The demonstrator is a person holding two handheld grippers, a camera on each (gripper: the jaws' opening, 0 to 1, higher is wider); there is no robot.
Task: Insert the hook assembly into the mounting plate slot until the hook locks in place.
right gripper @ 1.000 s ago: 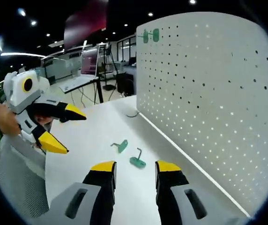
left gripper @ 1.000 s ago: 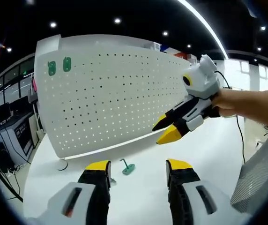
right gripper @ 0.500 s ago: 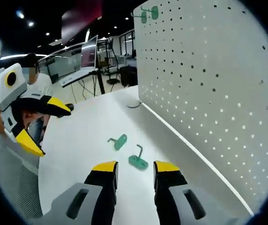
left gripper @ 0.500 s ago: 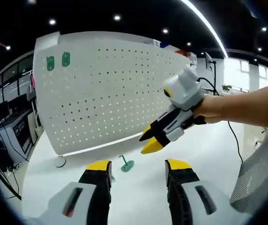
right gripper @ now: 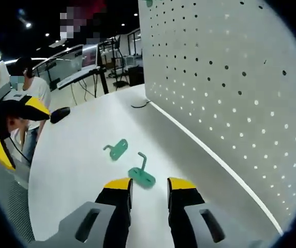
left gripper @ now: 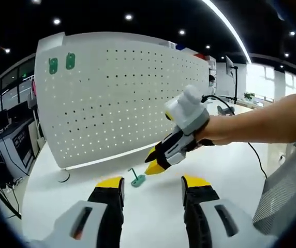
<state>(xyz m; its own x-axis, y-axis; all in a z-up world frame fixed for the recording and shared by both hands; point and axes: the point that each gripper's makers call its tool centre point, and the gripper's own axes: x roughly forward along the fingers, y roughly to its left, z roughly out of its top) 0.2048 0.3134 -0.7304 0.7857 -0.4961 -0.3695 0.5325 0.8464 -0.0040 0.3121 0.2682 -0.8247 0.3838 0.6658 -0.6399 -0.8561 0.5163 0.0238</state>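
A white pegboard plate (left gripper: 117, 98) stands upright on the white table (left gripper: 231, 165), with two green hooks (left gripper: 61, 62) seated near its top left corner. A loose green hook (left gripper: 136, 179) lies on the table in front of it. In the right gripper view this hook (right gripper: 142, 175) lies just beyond my right gripper (right gripper: 149, 184), which is open with its jaws on either side. A second loose hook (right gripper: 117, 149) lies a little farther off. My left gripper (left gripper: 153, 182) is open and holds nothing. In the left gripper view the right gripper (left gripper: 151, 160) hangs just above the hook.
In the right gripper view the pegboard (right gripper: 231, 88) fills the right side, and the left gripper (right gripper: 21, 129) shows at the left edge. A person (right gripper: 31, 88) stands beyond the table's far edge. A dark object (right gripper: 60, 113) and a cable (right gripper: 137, 105) lie near it.
The right gripper has come down and forward to the nearer loose hook, which now lies just ahead of its tips. The left gripper has stayed low over the table.
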